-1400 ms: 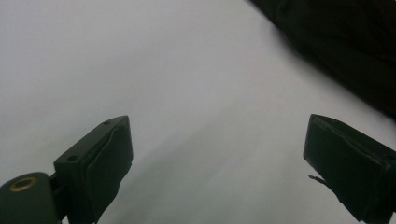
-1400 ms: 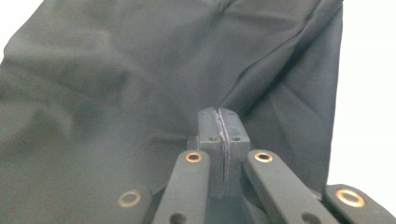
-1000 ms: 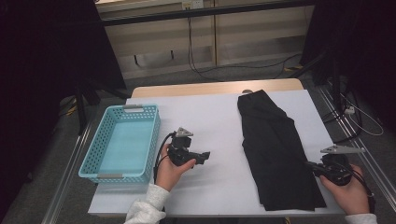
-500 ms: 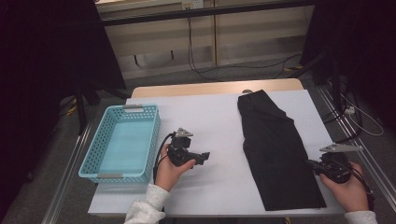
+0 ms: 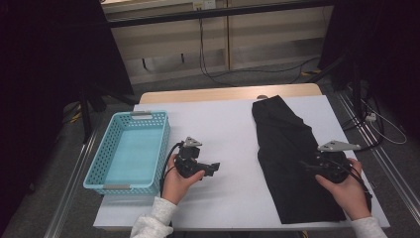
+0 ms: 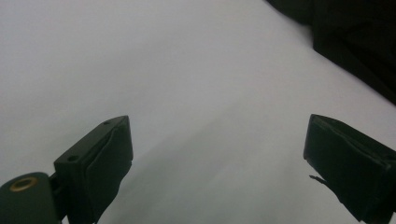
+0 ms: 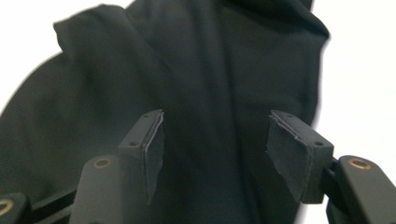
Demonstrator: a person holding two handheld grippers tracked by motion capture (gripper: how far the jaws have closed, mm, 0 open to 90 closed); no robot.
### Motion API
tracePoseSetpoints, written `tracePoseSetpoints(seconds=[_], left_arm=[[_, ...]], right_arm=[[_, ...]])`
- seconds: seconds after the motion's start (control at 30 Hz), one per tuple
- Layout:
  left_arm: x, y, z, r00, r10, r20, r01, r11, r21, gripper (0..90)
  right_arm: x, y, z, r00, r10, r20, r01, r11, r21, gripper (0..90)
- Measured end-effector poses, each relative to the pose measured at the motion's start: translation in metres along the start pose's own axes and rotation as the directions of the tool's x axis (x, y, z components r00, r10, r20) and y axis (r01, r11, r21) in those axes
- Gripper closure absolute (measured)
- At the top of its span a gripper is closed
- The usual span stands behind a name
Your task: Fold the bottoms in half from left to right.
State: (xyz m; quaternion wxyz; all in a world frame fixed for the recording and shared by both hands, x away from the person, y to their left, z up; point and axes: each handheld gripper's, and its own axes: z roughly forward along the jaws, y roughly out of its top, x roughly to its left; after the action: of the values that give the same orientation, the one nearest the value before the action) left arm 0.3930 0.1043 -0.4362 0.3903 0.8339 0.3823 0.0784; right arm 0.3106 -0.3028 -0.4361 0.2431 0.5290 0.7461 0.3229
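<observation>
Along the tabletop's right edge lies the black garment (image 5: 292, 158), where the right gripper (image 7: 215, 149) has just been opening its jaws (nothing pinched between them), while the left gripper (image 6: 215, 158) gapes wide over bare tabletop (image 5: 223, 124).

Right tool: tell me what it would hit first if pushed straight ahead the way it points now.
The right tool, its jaws just opened with nothing pinched between them, points at the black garment on the white table. Going straight on, it would probably meet that cloth first, though the depth is unclear.
</observation>
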Motion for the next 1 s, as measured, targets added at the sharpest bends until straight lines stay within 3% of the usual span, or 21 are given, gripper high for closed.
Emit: tracePoseSetpoints(seconds=[0.13,0.3,0.63,0.73,1.0], left_arm=[[0.001,-0.002,-0.004,1.0,-0.003,0.0,0.003,1.0,-0.005,7.9],[0.002,-0.005,-0.007,1.0,-0.007,-0.005,0.007,1.0,-0.004,7.7],[0.004,-0.008,-0.011,0.9999,-0.01,-0.014,0.01,1.0,0.002,7.7],[0.005,-0.008,-0.011,0.9998,-0.013,-0.014,0.013,0.9999,-0.003,7.6],[0.006,-0.008,-0.011,0.9998,-0.017,-0.012,0.017,0.9998,-0.003,7.7]], right_arm=[[0.005,0.011,0.014,0.9996,0.0,-0.027,0.0,1.0,-0.013,29.2],[0.012,0.021,0.028,0.9997,-0.01,-0.022,0.009,1.0,-0.02,23.9],[0.031,0.045,0.06,0.9988,-0.045,-0.02,0.044,0.999,-0.029,25.3],[0.031,0.053,0.066,0.9996,-0.016,-0.021,0.015,0.998,-0.053,27.6],[0.03,0.076,0.087,0.9996,0.029,0.0,-0.029,0.999,-0.036,29.1]])
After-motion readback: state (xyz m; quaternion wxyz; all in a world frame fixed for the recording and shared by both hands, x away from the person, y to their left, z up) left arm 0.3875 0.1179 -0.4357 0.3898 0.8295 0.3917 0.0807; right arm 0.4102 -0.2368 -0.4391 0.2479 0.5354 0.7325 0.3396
